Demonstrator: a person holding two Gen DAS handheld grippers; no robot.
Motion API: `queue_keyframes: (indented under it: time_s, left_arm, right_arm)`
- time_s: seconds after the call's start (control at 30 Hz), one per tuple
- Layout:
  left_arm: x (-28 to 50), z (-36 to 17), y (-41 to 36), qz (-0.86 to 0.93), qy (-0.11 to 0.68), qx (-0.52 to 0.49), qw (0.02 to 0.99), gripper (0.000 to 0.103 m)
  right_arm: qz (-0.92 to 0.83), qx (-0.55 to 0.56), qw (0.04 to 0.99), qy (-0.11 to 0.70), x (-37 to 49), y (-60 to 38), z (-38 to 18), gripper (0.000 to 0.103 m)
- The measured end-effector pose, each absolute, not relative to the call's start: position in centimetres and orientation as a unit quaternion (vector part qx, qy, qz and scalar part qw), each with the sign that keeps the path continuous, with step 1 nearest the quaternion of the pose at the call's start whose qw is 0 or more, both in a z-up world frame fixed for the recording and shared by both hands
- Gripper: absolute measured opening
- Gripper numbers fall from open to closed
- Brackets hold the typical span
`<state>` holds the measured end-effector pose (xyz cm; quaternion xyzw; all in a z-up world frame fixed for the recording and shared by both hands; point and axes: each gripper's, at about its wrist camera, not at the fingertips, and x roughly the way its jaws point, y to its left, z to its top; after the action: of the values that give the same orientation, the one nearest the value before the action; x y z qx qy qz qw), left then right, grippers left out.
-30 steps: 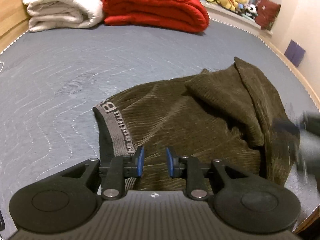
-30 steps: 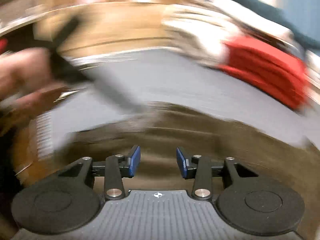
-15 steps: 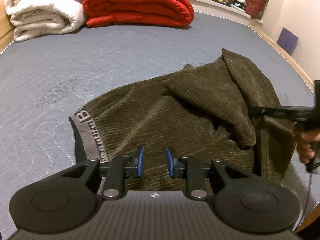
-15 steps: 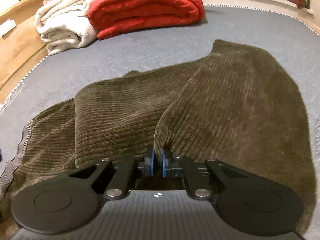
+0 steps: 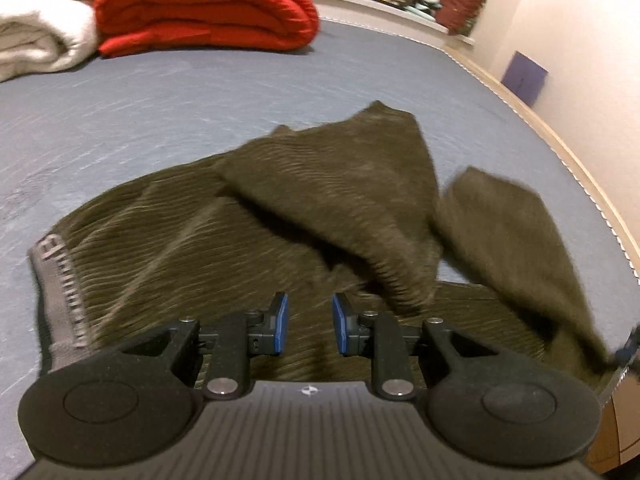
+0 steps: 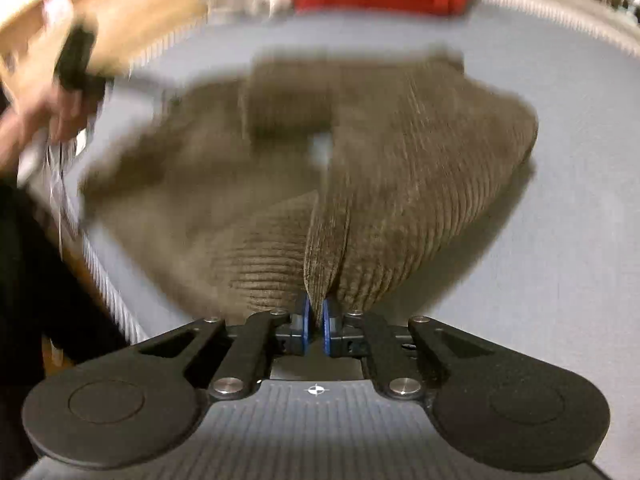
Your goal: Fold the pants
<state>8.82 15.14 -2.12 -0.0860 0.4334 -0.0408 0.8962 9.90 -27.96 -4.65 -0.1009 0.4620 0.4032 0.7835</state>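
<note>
Pants [image 5: 280, 216] lie crosswise, waistband [image 5: 60, 292] left, legs right.

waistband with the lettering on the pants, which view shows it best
The left wrist view: the grey waistband lies in sight along the near left edge of the olive pants, its lettering smeared. The right wrist view is blurred and shows only ribbed cloth, no waistband.

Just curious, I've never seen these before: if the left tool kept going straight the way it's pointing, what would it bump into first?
Most likely the olive-brown corduroy pants spread on the grey bed: the left tool points down with its jaws apart and empty just above that fabric, though the gap is hard to judge.
</note>
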Motion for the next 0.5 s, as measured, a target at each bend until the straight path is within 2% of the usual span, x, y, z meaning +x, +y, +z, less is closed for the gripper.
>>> queue_keyframes:
  time_s: [0.1,0.17,0.37,0.5]
  left_arm:
    - [9.8,-2.7,13.9,-0.048,0.439,-0.087,0.893,0.026]
    - [10.2,-3.0,13.3,-0.049,0.442,-0.083,0.892,0.032]
    - [10.6,-4.1,12.7,-0.037,0.453,-0.072,0.888,0.033]
    - [10.4,-4.5,13.2,-0.027,0.457,-0.067,0.887,0.033]
  right_arm:
    - [0.373,-0.108,0.785,0.483,8.5,-29.8,-6.3,0.013]
    - [0.367,-0.081,0.809,0.452,8.8,-30.3,-4.7,0.022]
    - [0.333,-0.011,0.878,0.342,12.4,-27.4,-1.7,0.043]
    - [0.313,-0.072,0.883,0.342,16.1,-20.7,-3.4,0.045]
